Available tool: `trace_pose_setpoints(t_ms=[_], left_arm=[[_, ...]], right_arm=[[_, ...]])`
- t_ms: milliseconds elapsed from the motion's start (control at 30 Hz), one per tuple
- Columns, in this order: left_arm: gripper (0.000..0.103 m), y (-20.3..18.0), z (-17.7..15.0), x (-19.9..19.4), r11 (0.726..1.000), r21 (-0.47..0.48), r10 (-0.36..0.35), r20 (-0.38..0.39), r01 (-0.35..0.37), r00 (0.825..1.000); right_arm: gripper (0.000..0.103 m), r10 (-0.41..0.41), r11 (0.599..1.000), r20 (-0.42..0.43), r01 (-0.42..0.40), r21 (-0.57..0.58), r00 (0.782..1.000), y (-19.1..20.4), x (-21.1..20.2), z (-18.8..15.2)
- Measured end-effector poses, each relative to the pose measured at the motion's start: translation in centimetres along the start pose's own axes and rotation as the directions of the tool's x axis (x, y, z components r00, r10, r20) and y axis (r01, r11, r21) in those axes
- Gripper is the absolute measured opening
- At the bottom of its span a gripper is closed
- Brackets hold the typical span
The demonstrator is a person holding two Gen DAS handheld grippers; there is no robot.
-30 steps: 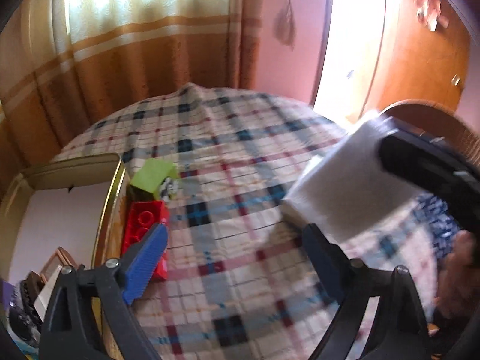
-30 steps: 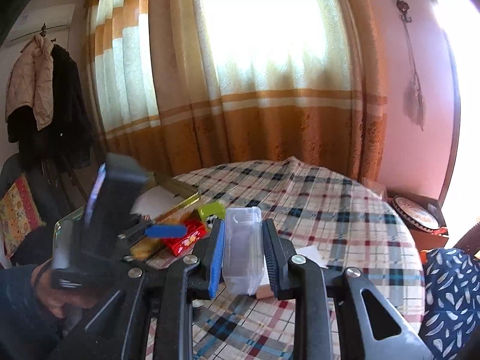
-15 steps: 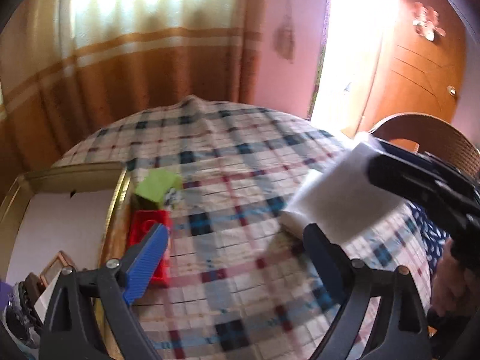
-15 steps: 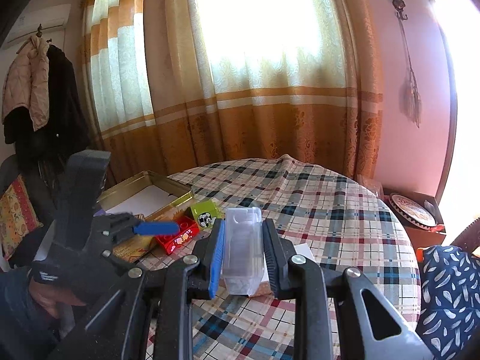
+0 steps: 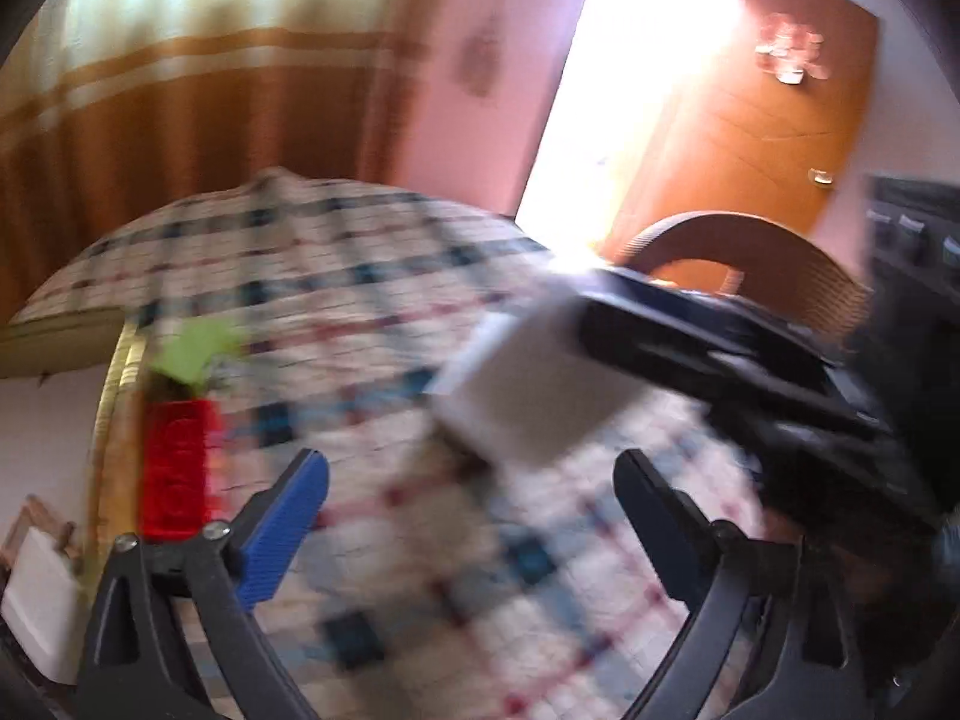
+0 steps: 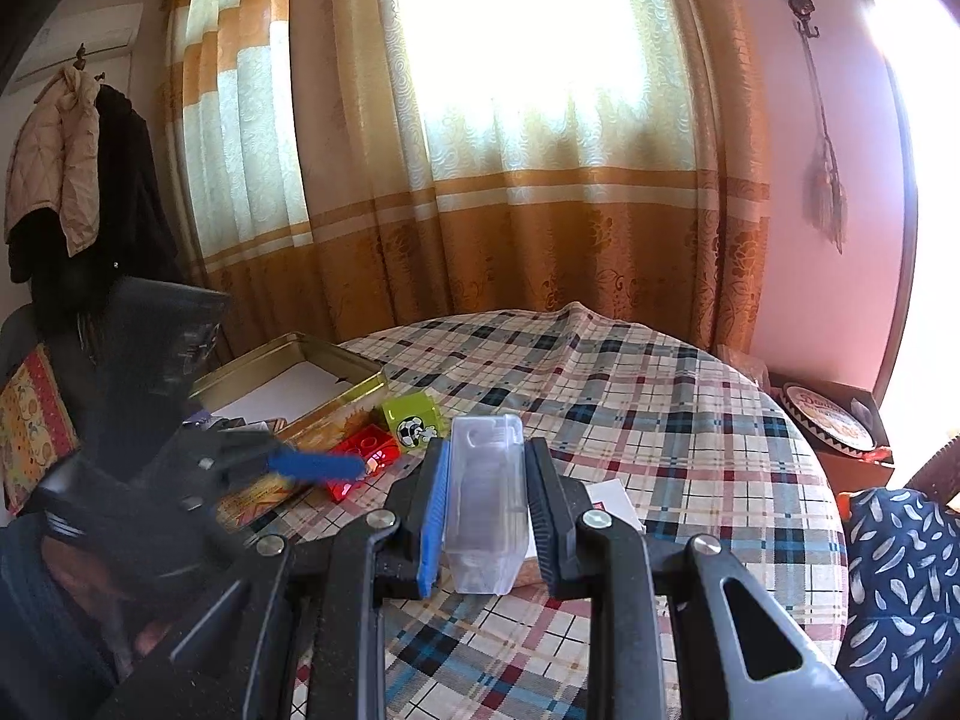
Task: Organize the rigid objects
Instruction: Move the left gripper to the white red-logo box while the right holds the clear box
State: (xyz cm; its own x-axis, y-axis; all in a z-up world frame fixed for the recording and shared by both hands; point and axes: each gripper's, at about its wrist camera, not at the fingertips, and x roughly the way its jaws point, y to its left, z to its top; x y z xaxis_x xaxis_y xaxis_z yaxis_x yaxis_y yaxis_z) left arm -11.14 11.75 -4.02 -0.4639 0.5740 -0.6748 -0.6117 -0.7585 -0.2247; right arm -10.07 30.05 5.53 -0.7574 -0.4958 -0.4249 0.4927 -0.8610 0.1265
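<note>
The round tabletop (image 6: 690,420) under its plaid cloth of white, blue and red spreads out ahead of both claws. Ahead and to the left of the right claw, at the tabletop's edge, sits an open gold-coloured rectangular tin box (image 6: 294,378) with a white lining. Just right of the tin lie a lime-green plastic cube with a football cartoon (image 6: 414,417) and, nearer the claw, a translucent red plastic building brick (image 6: 366,456); the two look close together, touching or nearly so. A white card (image 6: 612,501) lies flat on the cloth just beyond the right claw's right finger.

The right claw (image 6: 486,516) is closed most of the way on a clear, upright rectangular plastic case (image 6: 483,516), both pads pressing its sides, holding it above the cloth.

The left claw (image 5: 468,534) is spreading its jaws, already wide, with nothing between them; only blurred plaid cloth shows in the gap. The red brick and green cube lie ahead to its left, and the clear case in the other claw ahead to its right.
</note>
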Motion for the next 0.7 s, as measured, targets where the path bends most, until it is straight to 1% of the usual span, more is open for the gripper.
trace_pose_setpoints(t_ms=[33,67,100,167,200,233,300,333,367,400,433,467,533,567,600,633,667,700], left_arm=[[0.097,-0.9,-0.1,-0.2,0.998,0.046,0.035,0.011,-0.036,0.999],[0.097,-1.4,-0.2,-0.2,0.996,0.071,0.060,0.019,-0.061,0.998],[0.097,-1.5,-0.2,-0.4,0.993,0.078,0.083,0.027,-0.085,0.996],[0.097,-1.3,-0.2,-1.0,0.992,0.060,0.112,0.049,-0.115,0.993],[0.097,-1.1,-0.2,-1.8,0.990,0.047,0.131,0.083,-0.135,0.988],[0.097,-1.1,-0.3,-2.8,0.984,0.037,0.167,0.125,-0.173,0.978],[0.101,-1.1,-0.5,-4.4,0.965,0.022,0.251,0.196,-0.261,0.948],[0.102,-1.0,-0.6,-5.4,0.948,0.001,0.309,0.230,-0.318,0.923],[0.102,-0.7,-0.7,-6.1,0.931,-0.031,0.359,0.247,-0.363,0.900],[0.102,-0.2,-0.6,-6.7,0.924,-0.061,0.379,0.255,-0.377,0.890],[0.102,0.2,-0.6,-7.1,0.923,-0.092,0.385,0.261,-0.374,0.885],[0.102,0.5,-0.7,-7.7,0.920,-0.125,0.393,0.268,-0.372,0.880],[0.102,1.0,-0.8,-8.3,0.908,-0.153,0.419,0.275,-0.391,0.865],[0.102,1.2,-0.8,-8.4,0.890,-0.170,0.456,0.271,-0.424,0.848],[0.102,1.4,-0.9,-8.4,0.864,-0.182,0.503,0.262,-0.470,0.824],[0.102,1.4,-1.0,-8.4,0.848,-0.184,0.530,0.258,-0.498,0.808],[0.102,1.3,-1.2,-8.3,0.848,-0.181,0.529,0.262,-0.497,0.807],[0.102,1.3,-1.3,-8.3,0.852,-0.182,0.524,0.263,-0.491,0.810]], right_arm=[[0.027,-0.001,1.000,0.000,0.001,0.000,1.000,0.0,0.0,0.0],[0.027,0.000,1.000,0.001,0.000,0.001,1.000,0.0,-0.1,0.0],[0.027,0.000,1.000,0.003,0.000,0.001,1.000,-0.1,-0.2,0.1],[0.027,0.004,1.000,0.006,-0.004,0.001,1.000,-0.1,-0.4,0.1],[0.027,0.009,1.000,0.008,-0.009,-0.001,1.000,-0.1,-0.4,0.2],[0.027,0.018,1.000,0.011,-0.018,-0.003,1.000,-0.1,-0.4,0.2],[0.027,0.045,0.999,0.008,-0.045,-0.018,0.999,0.2,-0.3,0.1],[0.027,0.045,0.998,-0.001,-0.045,-0.033,0.999,0.5,0.0,0.0],[0.027,0.033,0.998,-0.005,-0.033,-0.045,0.999,0.7,0.1,0.0],[0.027,0.013,0.998,-0.004,-0.013,-0.060,1.000,0.9,0.3,0.1],[0.027,-0.011,0.997,0.000,0.011,-0.073,1.000,0.9,0.5,0.2],[0.027,-0.016,0.998,-0.002,0.015,-0.066,1.000,0.7,0.7,0.4],[0.027,-0.002,0.999,-0.018,0.001,-0.036,1.000,0.1,1.5,0.8],[0.027,-0.005,0.999,-0.019,0.004,-0.040,1.000,0.1,1.7,0.8],[0.027,-0.009,0.999,-0.026,0.008,-0.047,1.000,0.3,2.0,0.8],[0.027,-0.004,0.999,-0.029,0.003,-0.047,1.000,0.4,2.1,0.8],[0.027,0.005,0.999,-0.029,-0.007,-0.051,1.000,0.6,2.0,0.8],[0.027,0.012,0.998,-0.028,-0.014,-0.062,1.000,0.9,1.7,0.7]])
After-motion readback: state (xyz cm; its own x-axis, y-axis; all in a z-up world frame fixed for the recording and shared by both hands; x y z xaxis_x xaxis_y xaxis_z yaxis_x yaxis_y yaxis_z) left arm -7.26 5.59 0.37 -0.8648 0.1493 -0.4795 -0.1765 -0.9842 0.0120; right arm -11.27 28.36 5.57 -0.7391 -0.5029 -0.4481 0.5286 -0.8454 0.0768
